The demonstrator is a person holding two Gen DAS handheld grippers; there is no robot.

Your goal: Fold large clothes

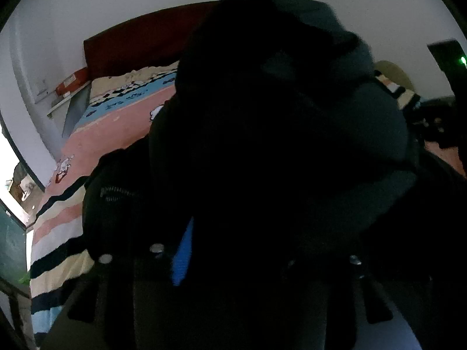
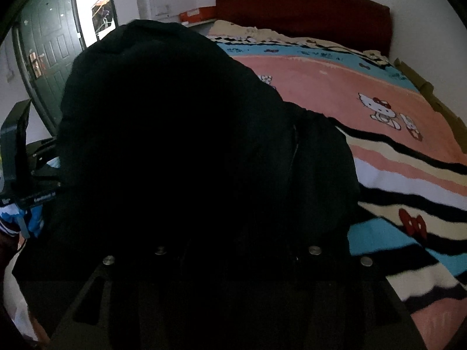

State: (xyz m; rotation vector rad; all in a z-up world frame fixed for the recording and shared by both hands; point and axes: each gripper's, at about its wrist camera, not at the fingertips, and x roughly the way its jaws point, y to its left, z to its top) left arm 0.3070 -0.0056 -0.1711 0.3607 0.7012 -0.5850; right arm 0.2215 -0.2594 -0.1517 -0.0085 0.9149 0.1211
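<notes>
A large black jacket (image 1: pixel 248 145) with a grey lining (image 1: pixel 364 122) and a zipper (image 1: pixel 116 192) fills the left wrist view. It is bunched over my left gripper (image 1: pixel 233 250), hiding the fingertips; a blue finger pad (image 1: pixel 182 259) shows at the cloth. In the right wrist view the same black jacket (image 2: pixel 189 145) is heaped over my right gripper (image 2: pixel 233 250), and its fingers are hidden under the cloth. The jacket hangs above the bed (image 2: pixel 364 116).
The bed has a pink, blue and striped cartoon-cat blanket (image 2: pixel 379 110) and a red headboard (image 2: pixel 303 8). A green door (image 2: pixel 49 46) stands at the left. The other gripper's black body (image 2: pixel 17 160) shows at the left edge. An orange box (image 1: pixel 71 83) lies on a bedside shelf.
</notes>
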